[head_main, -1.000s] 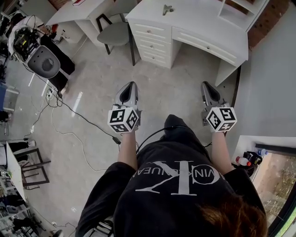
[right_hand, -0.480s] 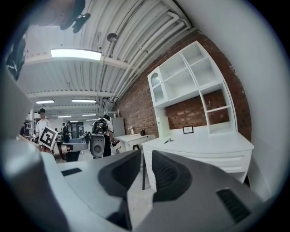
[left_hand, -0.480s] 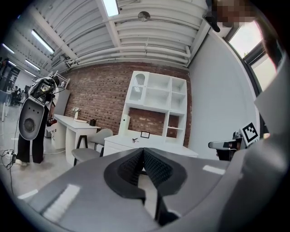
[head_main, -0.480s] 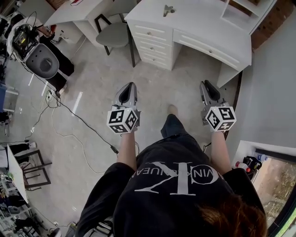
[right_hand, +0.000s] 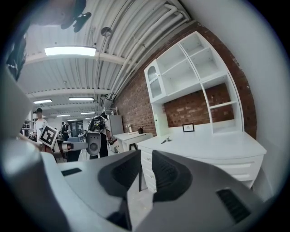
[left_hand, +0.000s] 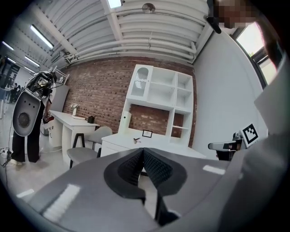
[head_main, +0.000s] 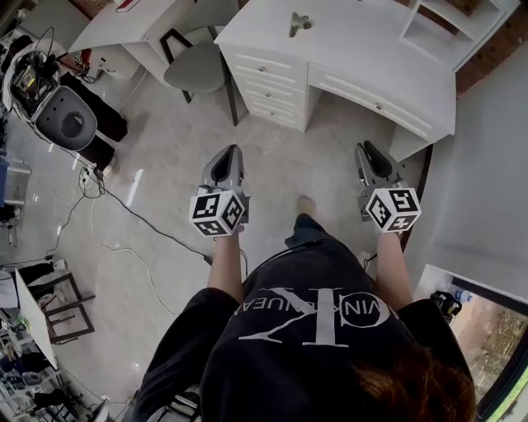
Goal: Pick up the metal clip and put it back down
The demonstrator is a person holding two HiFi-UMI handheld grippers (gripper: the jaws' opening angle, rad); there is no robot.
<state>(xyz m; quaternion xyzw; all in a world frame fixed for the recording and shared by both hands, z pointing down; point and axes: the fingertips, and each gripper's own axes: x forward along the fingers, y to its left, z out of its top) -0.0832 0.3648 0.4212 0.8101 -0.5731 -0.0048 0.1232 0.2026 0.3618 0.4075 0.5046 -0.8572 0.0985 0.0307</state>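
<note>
Metal clip lying on desk, well ahead; L gripper being carried closed, R gripper narrowly parted, both empty, pre-approach.

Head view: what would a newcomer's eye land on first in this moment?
Two marker-cubed tools stand out at the centre: the left hand-held gripper and the right hand-held gripper, both held out empty above the floor, short of the white desk. On the left part of the desk top lies the small metal clip, alone and untouched.
</note>
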